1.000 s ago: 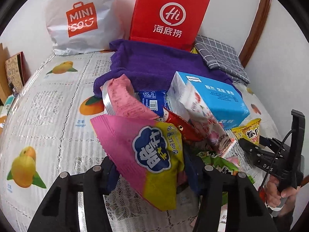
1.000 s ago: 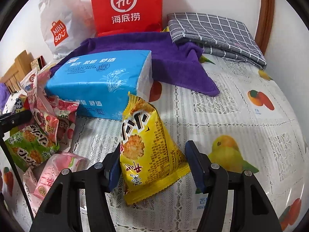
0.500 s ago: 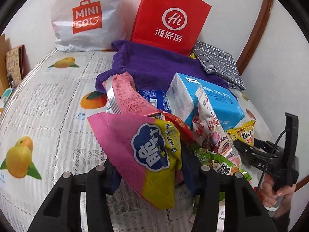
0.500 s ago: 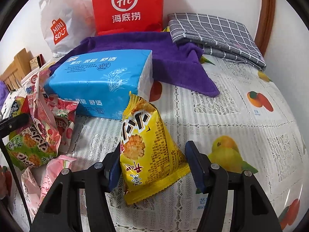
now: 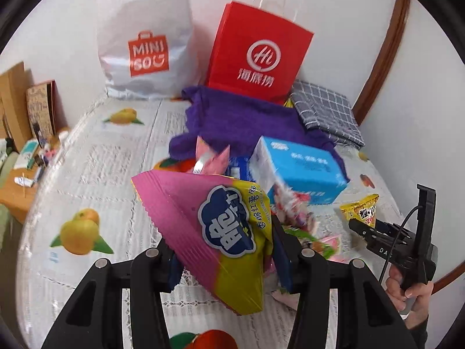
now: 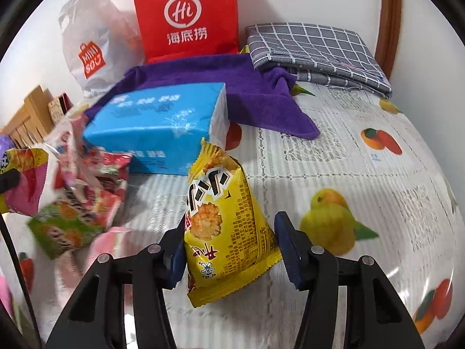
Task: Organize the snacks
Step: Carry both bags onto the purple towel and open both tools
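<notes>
My left gripper (image 5: 229,258) is shut on a pink and yellow snack bag (image 5: 215,232) and holds it raised above the table. The pile of snack packets (image 5: 293,218) lies behind it, beside a blue tissue pack (image 5: 302,171). My right gripper (image 6: 232,247) is shut on a yellow snack bag (image 6: 223,218), held upright just above the tablecloth. In the right wrist view the pile (image 6: 84,192) lies at the left, blurred, and the lifted pink bag (image 6: 23,183) shows at the left edge. The right gripper also shows in the left wrist view (image 5: 360,226).
A red paper bag (image 5: 258,64) and a white Miniso bag (image 5: 145,52) stand against the back wall. A purple towel (image 5: 241,119) and a grey checked cloth (image 6: 316,49) lie behind the tissue pack. A fruit-print tablecloth (image 6: 363,180) covers the table.
My left gripper has lifted the pink and yellow bag up and away from the pile. My right gripper has raised the yellow bag slightly. The pile packets have shifted.
</notes>
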`<state>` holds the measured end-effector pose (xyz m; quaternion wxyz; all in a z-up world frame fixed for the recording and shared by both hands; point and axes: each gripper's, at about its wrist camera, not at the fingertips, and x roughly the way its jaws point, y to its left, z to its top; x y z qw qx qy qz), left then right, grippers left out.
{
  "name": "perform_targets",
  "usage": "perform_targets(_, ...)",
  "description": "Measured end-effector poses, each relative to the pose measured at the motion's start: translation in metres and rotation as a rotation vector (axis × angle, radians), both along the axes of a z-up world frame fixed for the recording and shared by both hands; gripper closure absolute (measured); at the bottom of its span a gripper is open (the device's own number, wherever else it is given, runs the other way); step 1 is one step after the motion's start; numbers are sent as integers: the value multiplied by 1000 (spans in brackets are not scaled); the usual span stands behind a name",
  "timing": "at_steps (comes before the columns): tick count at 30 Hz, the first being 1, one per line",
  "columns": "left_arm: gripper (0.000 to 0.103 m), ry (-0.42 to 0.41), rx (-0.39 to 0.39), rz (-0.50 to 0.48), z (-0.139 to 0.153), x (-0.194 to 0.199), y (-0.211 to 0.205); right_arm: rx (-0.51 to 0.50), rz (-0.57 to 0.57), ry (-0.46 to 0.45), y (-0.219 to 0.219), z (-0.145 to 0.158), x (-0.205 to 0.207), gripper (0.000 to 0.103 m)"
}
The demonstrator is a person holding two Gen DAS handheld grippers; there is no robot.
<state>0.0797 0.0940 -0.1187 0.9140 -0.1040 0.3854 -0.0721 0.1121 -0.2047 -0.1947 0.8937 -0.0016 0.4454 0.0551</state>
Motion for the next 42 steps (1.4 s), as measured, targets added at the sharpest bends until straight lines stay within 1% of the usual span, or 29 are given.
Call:
perform_targets(4, 54, -38, -9, -18, 25, -5, -9, 25, 6, -19, 2, 23, -8, 50)
perform_targets(8, 54, -46, -19, -52, 43, 0, -24, 31, 23, -48, 6, 51, -15, 51)
perform_targets(12, 54, -60, -4, -75, 60, 11, -42, 42, 51, -75, 11, 77, -16, 51)
perform_targets(16, 54, -63, -9, -108, 73, 28, -60, 50, 64, -104, 14, 105, -8, 51)
perform_targets(18, 54, -67, -3, -121, 78, 39, -68, 83, 77, -101, 14, 116, 2, 50)
perform_targets(20, 54, -69, -1, -131, 83, 48, -72, 93, 82, -99, 14, 123, 13, 50)
perform_targets(23, 54, -65, 0, -138, 89, 68, -76, 72, 83, -116, 17, 132, 28, 50)
perform_targets(31, 54, -77, 49, -137, 102, 126, -76, 82, 83, -121, 15, 145, 88, 50)
perform_targets(37, 54, -74, 75, -132, 100, 167, -71, 82, 94, -127, 22, 148, 135, 50)
perform_targets(42, 54, -53, 92, -106, 88, 200, -57, 63, 99, -134, 30, 146, 173, 50)
